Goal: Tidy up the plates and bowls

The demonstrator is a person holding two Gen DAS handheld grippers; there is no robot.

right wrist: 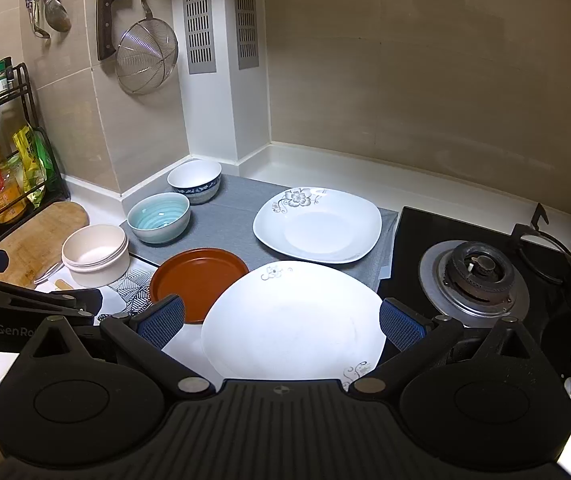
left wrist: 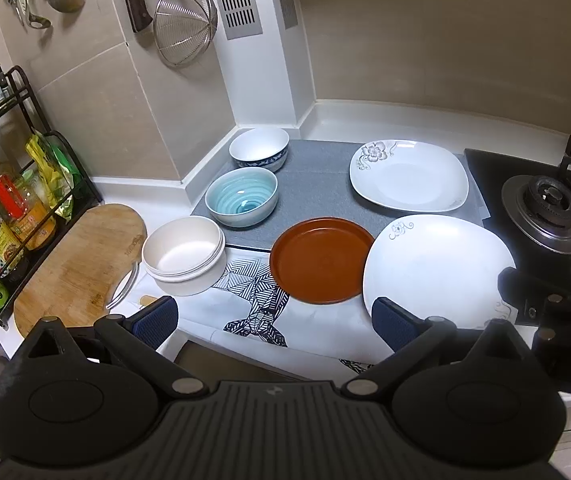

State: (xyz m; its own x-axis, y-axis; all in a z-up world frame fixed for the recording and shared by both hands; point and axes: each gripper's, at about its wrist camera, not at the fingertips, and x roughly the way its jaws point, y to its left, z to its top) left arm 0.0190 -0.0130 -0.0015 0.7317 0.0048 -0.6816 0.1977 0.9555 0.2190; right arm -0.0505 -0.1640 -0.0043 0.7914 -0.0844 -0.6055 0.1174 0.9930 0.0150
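Both my grippers, left [left wrist: 275, 320] and right [right wrist: 281, 320], hover with fingers spread wide and empty above the near white plate [right wrist: 289, 316], which touches the brown plate [right wrist: 199, 280] beside three bowls.

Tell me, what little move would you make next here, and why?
Probably lower the right gripper toward the near white plate. Its jaws are open with the plate directly between them, and nothing is held yet. That plate overlaps the brown plate, so it looks easiest to lift first.

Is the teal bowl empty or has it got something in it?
Empty: both wrist views show the teal bowl's bare ringed glaze down to the bottom, upright on the grey mat.
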